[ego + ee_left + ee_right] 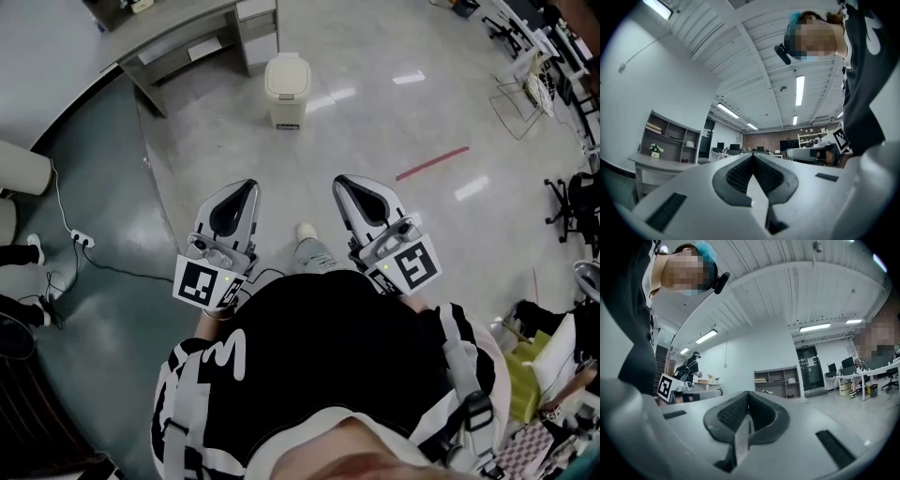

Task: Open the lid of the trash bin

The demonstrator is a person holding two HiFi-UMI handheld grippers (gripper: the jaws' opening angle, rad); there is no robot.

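Note:
A cream trash bin (286, 89) with its lid down stands on the shiny floor, far ahead of both grippers. My left gripper (246, 186) is held near the person's body, shut, tips together, nothing in it. My right gripper (342, 182) is beside it, also shut and empty. Both point toward the bin, well short of it. In the left gripper view the left gripper (752, 154) tilts upward toward ceiling and office; the bin is not seen there. The right gripper (748, 393) in the right gripper view likewise shows closed pads and no bin.
A grey desk (178, 37) stands left of the bin. A power strip and cable (80, 241) lie on the floor at left. A red tape strip (431, 163) marks the floor at right, with wire racks and chairs (525, 89) further right. Shelves (778, 380) line the wall.

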